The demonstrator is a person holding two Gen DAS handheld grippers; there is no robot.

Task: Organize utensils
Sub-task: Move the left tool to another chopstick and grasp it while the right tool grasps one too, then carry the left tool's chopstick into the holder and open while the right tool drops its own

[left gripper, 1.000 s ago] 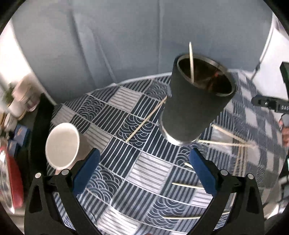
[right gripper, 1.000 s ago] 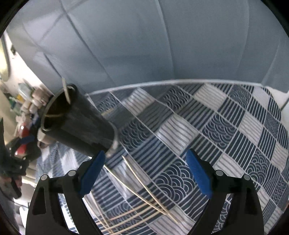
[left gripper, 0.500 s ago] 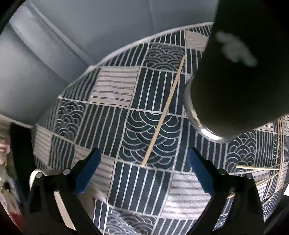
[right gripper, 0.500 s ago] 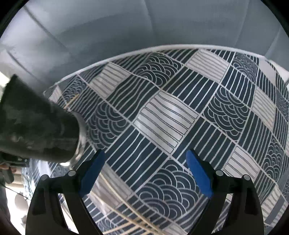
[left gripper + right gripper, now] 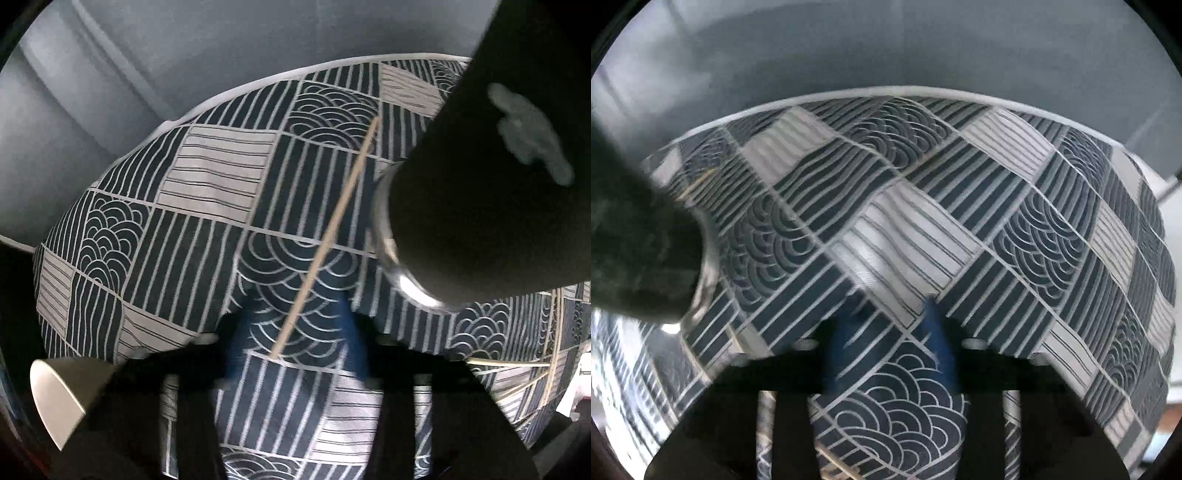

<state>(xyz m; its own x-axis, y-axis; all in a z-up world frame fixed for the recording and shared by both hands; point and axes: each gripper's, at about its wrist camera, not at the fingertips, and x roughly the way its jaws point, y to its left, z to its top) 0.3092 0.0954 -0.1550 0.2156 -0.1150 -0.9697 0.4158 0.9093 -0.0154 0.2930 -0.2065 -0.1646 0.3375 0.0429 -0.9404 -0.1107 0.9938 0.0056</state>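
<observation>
Both hand-held grippers now point steeply down at the surface, far closer to it than a second ago, when the black holder's open rim and a white cup showed in full.

Left hand-held gripper (image 5: 293,343): its jaws have just been closing. The blue pads now stand narrow on either side of the near end of one wooden skewer (image 5: 325,240); they are blurred, and I cannot tell whether they already press on it. The skewer lies flat, running away toward the base of the black utensil holder (image 5: 491,192), which stands just beside it on the right. More skewers (image 5: 517,363) lie at the right edge of this view. The white cup (image 5: 61,398) sits at the lower left.

Right hand-held gripper (image 5: 890,347): its jaws have also just been closing. I see only patterned cloth between the blurred pads; a pale streak low in the view may be a skewer, but I cannot say.

Judgement: I am at the pick-up step, with most skewers not yet in the holder.

Surface (image 5: 1052,229): a cloth of navy and grey squares, striped or wave-patterned, with a pale hem. Behind it, a plain grey backdrop (image 5: 184,55).
</observation>
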